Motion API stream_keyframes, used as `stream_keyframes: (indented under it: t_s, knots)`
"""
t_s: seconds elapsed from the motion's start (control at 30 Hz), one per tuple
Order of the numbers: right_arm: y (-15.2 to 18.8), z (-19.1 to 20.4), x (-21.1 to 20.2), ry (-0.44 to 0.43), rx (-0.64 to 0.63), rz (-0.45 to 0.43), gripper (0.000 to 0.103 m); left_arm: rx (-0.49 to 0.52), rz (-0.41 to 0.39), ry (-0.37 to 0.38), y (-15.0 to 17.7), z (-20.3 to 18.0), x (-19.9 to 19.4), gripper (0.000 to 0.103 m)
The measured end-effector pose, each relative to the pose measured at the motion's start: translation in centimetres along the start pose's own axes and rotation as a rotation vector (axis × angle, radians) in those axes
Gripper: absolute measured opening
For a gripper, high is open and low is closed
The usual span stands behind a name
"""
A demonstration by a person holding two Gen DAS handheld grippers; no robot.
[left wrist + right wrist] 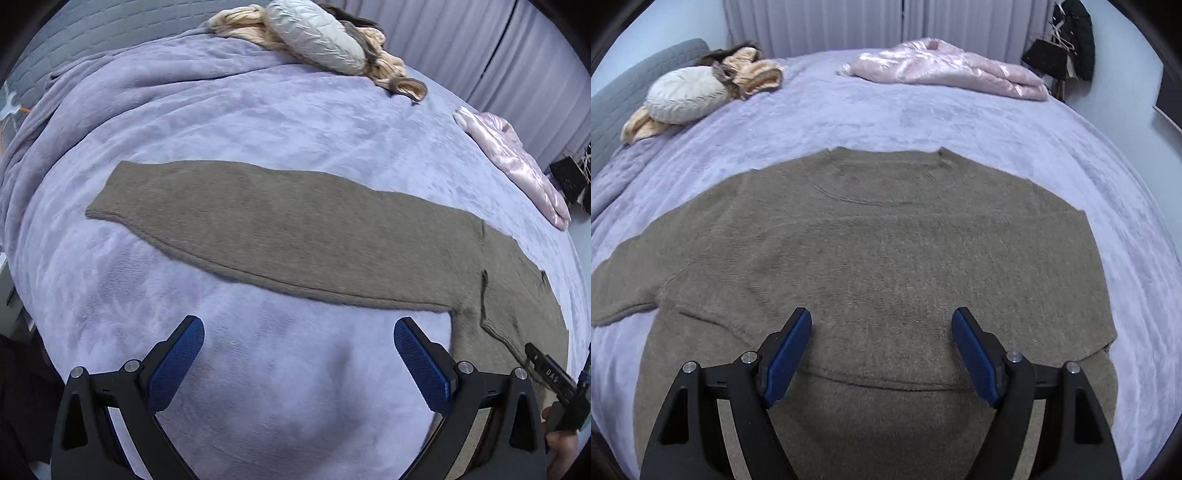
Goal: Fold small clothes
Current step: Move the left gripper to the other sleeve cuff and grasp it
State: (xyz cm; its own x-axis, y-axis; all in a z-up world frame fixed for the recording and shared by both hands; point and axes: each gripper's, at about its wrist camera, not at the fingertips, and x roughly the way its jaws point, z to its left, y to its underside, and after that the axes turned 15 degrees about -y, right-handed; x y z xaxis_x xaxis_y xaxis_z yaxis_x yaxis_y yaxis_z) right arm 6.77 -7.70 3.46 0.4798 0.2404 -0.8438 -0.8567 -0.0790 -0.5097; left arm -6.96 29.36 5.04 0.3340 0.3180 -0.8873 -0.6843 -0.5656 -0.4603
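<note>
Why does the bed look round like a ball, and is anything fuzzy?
Left wrist view: the fisheye lens bulges the purple blanket into a dome; the brown sweater sleeve looks slightly smeared. Right wrist view: same bulge, dark corners, soft even light, no glare.

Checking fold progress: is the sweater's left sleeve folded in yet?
No. The sleeve of the sweater lies stretched out flat on the blanket.
</note>
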Motion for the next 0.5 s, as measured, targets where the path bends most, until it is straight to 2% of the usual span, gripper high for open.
stream_keyframes:
  t_s: [0.07,0.1,0.2,0.23,0.33,0.4,0.5]
  knots:
    - [0.1,1.9,0.7,0.006,-0.071,0.023,0.081,-0.053,0.018,0.001,-0.7,2.1,1.0,0.103]
    - [0.3,3.3,0.5,-0.018,-0.121,0.021,0.081,-0.083,0.025,0.003,-1.1,3.1,1.5,0.103]
    - [0.8,6.4,-1.2,-0.248,-0.206,0.001,0.081,-0.202,0.049,0.032,-2.1,6.7,3.3,0.103]
    - [0.8,6.8,-1.7,-0.267,-0.201,-0.017,0.081,-0.246,0.061,0.047,-2.4,7.8,4.0,0.103]
    - [0.4,7.2,-2.4,-0.181,-0.209,-0.051,0.081,-0.39,0.11,0.127,-3.3,11.2,6.8,0.103]
    - [0.4,7.4,-3.0,-0.136,-0.236,-0.079,0.081,-0.494,0.149,0.221,-3.7,13.3,8.9,0.103]
    - [0.3,7.5,-3.8,-0.11,-0.259,-0.101,0.081,-0.592,0.143,0.315,-4.2,15.1,10.6,0.103]
